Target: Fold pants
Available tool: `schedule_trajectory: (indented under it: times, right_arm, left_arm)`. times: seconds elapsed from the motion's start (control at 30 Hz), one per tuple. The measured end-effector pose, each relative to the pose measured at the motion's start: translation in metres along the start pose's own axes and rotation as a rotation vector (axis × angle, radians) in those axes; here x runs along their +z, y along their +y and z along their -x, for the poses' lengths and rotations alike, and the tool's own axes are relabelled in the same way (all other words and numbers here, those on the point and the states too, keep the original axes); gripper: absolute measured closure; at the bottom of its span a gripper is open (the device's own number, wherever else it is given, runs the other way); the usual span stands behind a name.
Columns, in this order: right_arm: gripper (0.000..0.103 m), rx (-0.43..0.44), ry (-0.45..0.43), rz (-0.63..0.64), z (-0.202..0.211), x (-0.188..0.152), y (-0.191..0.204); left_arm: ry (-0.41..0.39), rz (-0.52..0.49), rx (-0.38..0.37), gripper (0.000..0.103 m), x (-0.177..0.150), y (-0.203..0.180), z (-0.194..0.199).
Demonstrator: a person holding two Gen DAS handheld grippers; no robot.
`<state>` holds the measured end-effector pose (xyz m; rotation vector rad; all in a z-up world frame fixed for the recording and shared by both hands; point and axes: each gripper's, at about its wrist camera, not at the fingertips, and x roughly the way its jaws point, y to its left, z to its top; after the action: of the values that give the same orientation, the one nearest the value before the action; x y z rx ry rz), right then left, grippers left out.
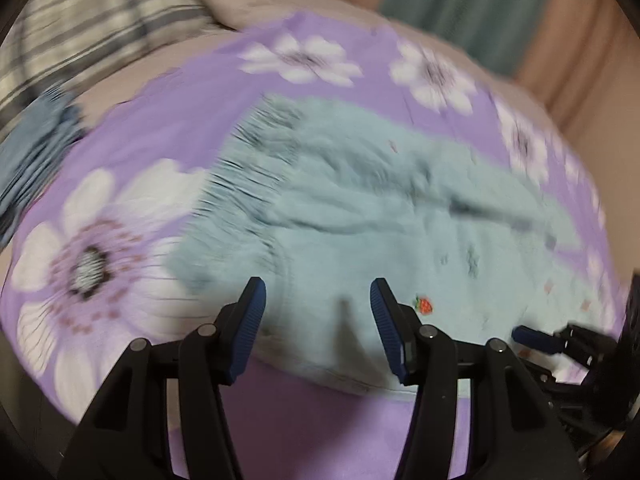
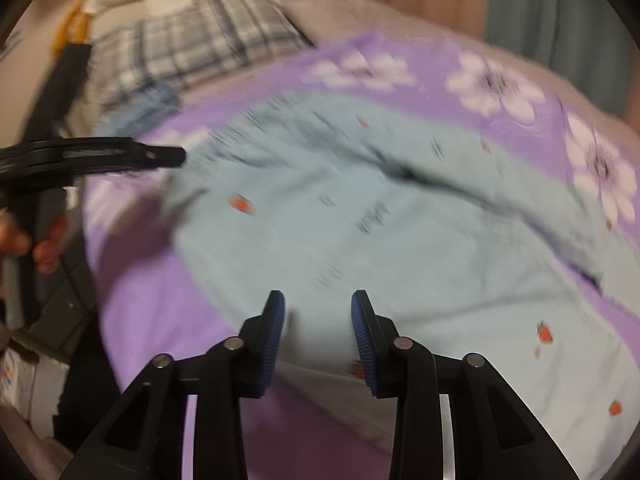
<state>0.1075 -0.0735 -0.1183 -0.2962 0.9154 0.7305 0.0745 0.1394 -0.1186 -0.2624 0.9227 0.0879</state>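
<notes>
Two grippers hover over the pale blue, strawberry-print fleece pants [image 1: 360, 208], which lie rumpled on the purple flowered bedsheet [image 1: 132, 128]. The left gripper [image 1: 316, 296] stands about half open, the right gripper [image 2: 318, 308] narrower, both empty. Best to pinch the near hem's two corners evenly, then lift together.

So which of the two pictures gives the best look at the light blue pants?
The right wrist view: the light blue pants fill most of it, spread on the purple floral sheet, with several strawberry prints visible. The left wrist view shows the pants too, but smaller and blurrier, with the gathered waistband clearer there.
</notes>
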Motion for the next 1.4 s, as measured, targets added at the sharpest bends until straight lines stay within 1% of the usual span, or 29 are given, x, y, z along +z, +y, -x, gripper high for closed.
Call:
schedule_trajectory:
  times: [0.07,0.1,0.13,0.2,0.23,0.27,0.33,0.37,0.43,0.53,0.57,0.67,0.7,0.77,0.8,0.83,0.87,0.93,0.97,1.0,1.03,1.07,1.1,1.17,1.2,1.23,1.27,1.33,1.4]
  right_arm:
    - [0.068,0.009,0.088,0.019,-0.019,-0.007,-0.003]
    - [0.068,0.013,0.077,0.043,-0.019,-0.01,-0.002]
    - [0.068,0.029,0.08,0.062,-0.017,-0.008,-0.003]
    - [0.068,0.072,0.111,0.056,-0.013,0.001,-0.011]
    - [0.068,0.096,0.097,0.05,-0.008,0.008,-0.019]
    - [0.068,0.109,0.07,0.05,-0.002,0.016,-0.025]
    - [0.065,0.095,0.02,0.041,0.003,0.041,-0.044]
    - [0.058,0.088,-0.001,0.025,0.003,0.056,-0.057]
    - [0.049,0.077,-0.049,-0.002,-0.002,0.089,-0.082]
    - [0.048,0.052,-0.054,-0.006,-0.025,0.134,-0.113]
    - [0.048,0.044,-0.042,0.001,-0.036,0.147,-0.123]
    - [0.048,0.023,0.021,0.023,-0.077,0.183,-0.149]
    - [0.048,0.029,0.033,0.024,-0.081,0.184,-0.151]
    - [0.048,0.053,0.067,0.026,-0.102,0.193,-0.162]
    - [0.048,0.06,0.091,0.035,-0.116,0.199,-0.167]
    - [0.048,0.062,0.105,0.039,-0.119,0.196,-0.17]
    - [0.048,0.06,0.132,0.045,-0.129,0.196,-0.172]
    - [0.048,0.1,0.197,0.041,-0.144,0.19,-0.176]
    - [0.048,0.102,0.209,0.062,-0.148,0.188,-0.174]
    - [0.047,0.102,0.198,0.09,-0.146,0.186,-0.171]
    - [0.046,0.113,0.199,0.097,-0.143,0.186,-0.169]
    - [0.048,0.128,0.202,0.09,-0.14,0.185,-0.169]
    - [0.051,0.139,0.202,0.079,-0.138,0.185,-0.17]
    - [0.065,0.131,0.199,0.061,-0.135,0.183,-0.172]
    - [0.071,0.099,0.197,0.06,-0.134,0.181,-0.171]
    - [0.082,0.068,0.192,0.065,-0.137,0.183,-0.171]
    - [0.087,0.047,0.188,0.071,-0.135,0.182,-0.168]
    - [0.095,0.003,0.18,0.106,-0.13,0.182,-0.157]
    - [0.097,-0.046,0.158,0.151,-0.119,0.181,-0.146]
  left_arm:
    - [0.1,-0.039,0.016,0.049,-0.007,-0.005,-0.028]
    - [0.096,-0.073,0.027,0.049,-0.01,-0.006,-0.033]
    - [0.093,-0.097,0.022,0.048,-0.007,-0.006,-0.032]
    - [0.099,-0.076,-0.019,0.048,0.006,0.0,-0.03]
    - [0.088,-0.054,-0.039,0.047,0.015,0.005,-0.029]
    - [0.07,-0.027,-0.049,0.042,0.027,0.011,-0.03]
    - [0.029,0.019,-0.039,0.036,0.059,0.027,-0.035]
    - [0.013,0.031,-0.036,0.036,0.068,0.031,-0.037]
    - [-0.016,0.049,-0.041,0.031,0.1,0.044,-0.05]
    - [0.001,0.088,-0.072,0.031,0.135,0.057,-0.072]
    - [0.004,0.099,-0.067,0.031,0.15,0.063,-0.086]
    - [0.025,0.088,-0.065,0.031,0.173,0.074,-0.108]
    - [0.031,0.088,-0.068,0.031,0.176,0.077,-0.115]
    - [0.07,0.09,-0.128,0.031,0.184,0.084,-0.132]
    - [0.083,0.092,-0.147,0.031,0.185,0.088,-0.134]
    - [0.097,0.086,-0.168,0.031,0.187,0.088,-0.139]
    - [0.107,0.07,-0.185,0.029,0.187,0.087,-0.143]
    - [0.123,0.018,-0.208,0.029,0.189,0.082,-0.148]
    - [0.126,-0.003,-0.208,0.031,0.191,0.082,-0.148]
    - [0.131,-0.038,-0.214,0.035,0.191,0.078,-0.146]
    - [0.139,-0.054,-0.227,0.049,0.192,0.078,-0.147]
    - [0.145,-0.06,-0.231,0.056,0.191,0.078,-0.146]
    - [0.148,-0.057,-0.233,0.056,0.193,0.08,-0.147]
    - [0.146,-0.045,-0.241,0.059,0.194,0.083,-0.148]
    - [0.141,-0.035,-0.24,0.061,0.194,0.083,-0.147]
    - [0.132,-0.029,-0.241,0.065,0.194,0.083,-0.145]
    - [0.118,-0.027,-0.237,0.068,0.193,0.082,-0.142]
    - [0.079,-0.039,-0.228,0.074,0.192,0.077,-0.132]
    - [0.039,-0.058,-0.21,0.076,0.19,0.071,-0.119]
